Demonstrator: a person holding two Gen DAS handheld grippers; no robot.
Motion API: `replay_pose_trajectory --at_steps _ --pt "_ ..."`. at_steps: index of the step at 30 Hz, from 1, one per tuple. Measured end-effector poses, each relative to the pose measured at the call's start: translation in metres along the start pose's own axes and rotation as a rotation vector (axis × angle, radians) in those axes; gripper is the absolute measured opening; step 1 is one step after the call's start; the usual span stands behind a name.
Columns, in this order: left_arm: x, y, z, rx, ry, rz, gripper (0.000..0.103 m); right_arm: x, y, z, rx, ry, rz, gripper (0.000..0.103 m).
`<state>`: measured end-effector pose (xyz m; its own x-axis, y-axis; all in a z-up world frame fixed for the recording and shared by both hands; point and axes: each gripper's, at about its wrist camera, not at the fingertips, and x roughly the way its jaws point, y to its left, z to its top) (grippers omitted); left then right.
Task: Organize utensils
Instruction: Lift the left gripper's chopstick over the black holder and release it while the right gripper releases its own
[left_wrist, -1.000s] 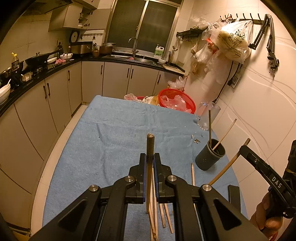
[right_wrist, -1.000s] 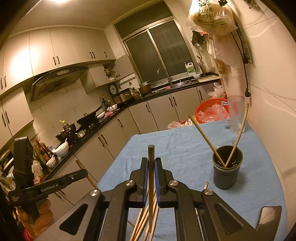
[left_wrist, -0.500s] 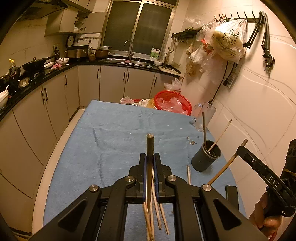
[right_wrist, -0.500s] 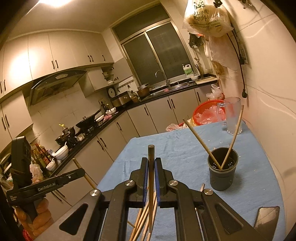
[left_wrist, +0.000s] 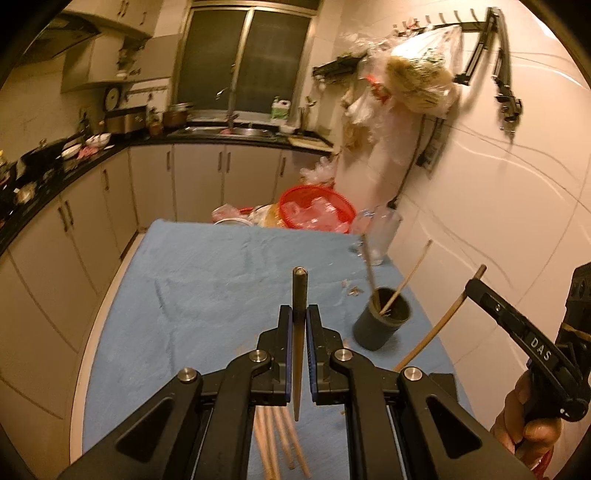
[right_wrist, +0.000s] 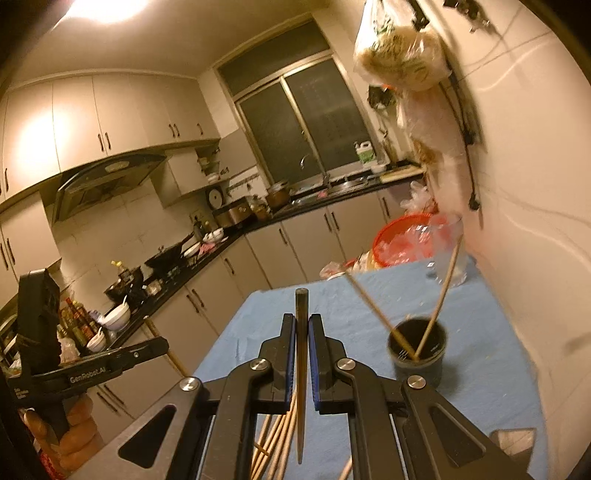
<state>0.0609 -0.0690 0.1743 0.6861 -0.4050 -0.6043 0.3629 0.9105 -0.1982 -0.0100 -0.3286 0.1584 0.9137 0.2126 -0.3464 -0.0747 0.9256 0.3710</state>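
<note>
A kitchen table under a blue cloth (left_wrist: 207, 280). The left gripper (left_wrist: 299, 314) and the right gripper (right_wrist: 303, 321) each pinch one chopstick between nearly closed jaws, above loose chopsticks (left_wrist: 280, 439) on the cloth. A dark cup (left_wrist: 382, 323) to the right already holds two sticks. To do it well, tip each stick steeply, aim for the free side of the cup's mouth, and release one at a time

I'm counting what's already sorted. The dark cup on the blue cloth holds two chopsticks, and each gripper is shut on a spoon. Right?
Not quite: each gripper holds a chopstick, not a spoon. The left wrist view shows the left gripper shut on a chopstick, and the right wrist view shows the right gripper the same. The dark cup does hold two chopsticks.
</note>
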Motion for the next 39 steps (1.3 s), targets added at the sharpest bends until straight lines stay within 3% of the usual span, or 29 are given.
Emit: replay_pose_trajectory --at_steps 9,22,29,39 --pt "0.01 -0.044 0.038 0.037 -0.034 -0.075 0.007 -0.021 -0.029 0.051 0.014 -0.106 -0.074 0.007" --pt "0.034 -0.093 0.099 0.034 -0.094 -0.157 0.007 -0.01 -0.064 0.102 0.018 -0.167 -0.15 0.007" --pt "0.079 -0.106 0.098 0.009 -0.064 -0.166 0.007 0.014 -0.086 0.101 0.01 -0.157 -0.202 0.007" --pt "0.149 -0.099 0.073 -0.028 0.055 -0.12 0.007 0.063 -0.122 0.077 0.059 -0.04 -0.211 0.007"
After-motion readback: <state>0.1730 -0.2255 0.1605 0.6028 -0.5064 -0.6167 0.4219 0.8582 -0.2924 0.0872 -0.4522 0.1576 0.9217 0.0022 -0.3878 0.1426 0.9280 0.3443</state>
